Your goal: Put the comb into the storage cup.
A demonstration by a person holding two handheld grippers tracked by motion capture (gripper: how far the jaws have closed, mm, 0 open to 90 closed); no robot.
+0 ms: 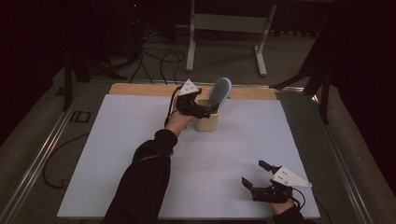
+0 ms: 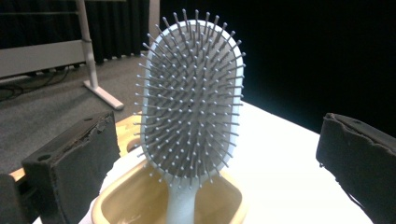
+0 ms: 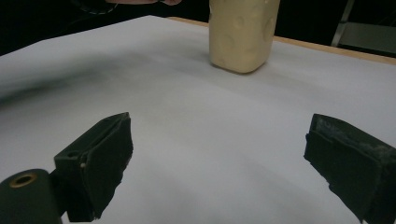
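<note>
We note a lab recording bay: black curtains (image 1: 359, 37), loose cables (image 1: 159, 60) across grey carpet, a white-covered table (image 1: 140, 140) beside a metal rail (image 1: 37, 158).

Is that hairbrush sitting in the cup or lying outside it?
In. The hairbrush stands handle-down inside the cream cup, its bristled head leaning above the rim.

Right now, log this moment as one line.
hairbrush: standing in cup | left gripper: open, beside cup | right gripper: open, idle near table edge
</note>
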